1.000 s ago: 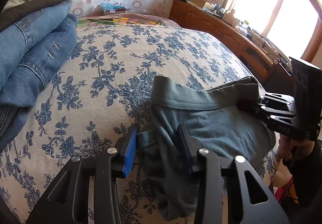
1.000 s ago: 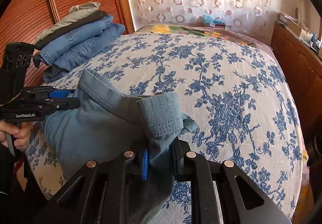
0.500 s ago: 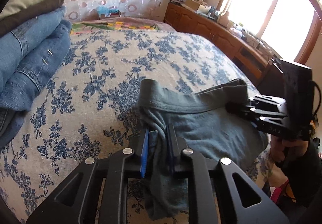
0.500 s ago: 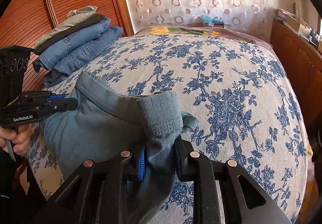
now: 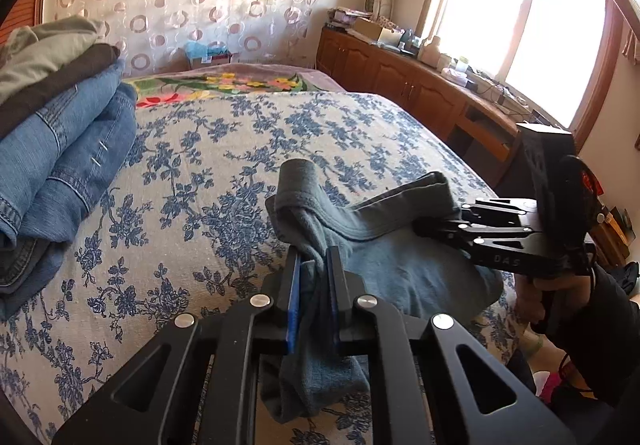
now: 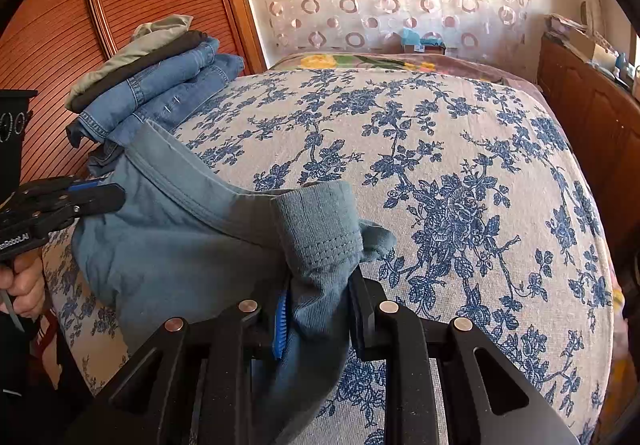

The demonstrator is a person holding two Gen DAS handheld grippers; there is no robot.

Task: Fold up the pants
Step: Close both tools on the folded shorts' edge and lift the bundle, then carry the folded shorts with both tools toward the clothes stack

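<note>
1. Since a second ago, my left hand-held gripper [image 5: 314, 269] has closed its jaws on the left corner of the pants' waistband and lifted it a little; that corner now stands bunched above the fingers.
2. Far left on the bed [image 5: 192, 181], a stack of folded clothes [image 5: 60, 149] sits well apart from my work: jeans at the bottom, a dark piece and a pale green piece on top.
3. Between my two tools, the grey-blue pants [image 5: 400, 261] lie at the near edge of the bed, the waistband stretched from one grip to the other and the rest hanging over the edge.
4. At the right, my right hand-held gripper [image 6: 318, 291] is clamped on the other waistband corner, its jaws a bit apart around thick bunched cloth.
5. Further right, a wooden cabinet [image 5: 404, 85] runs under the window [image 5: 520, 13].
</note>
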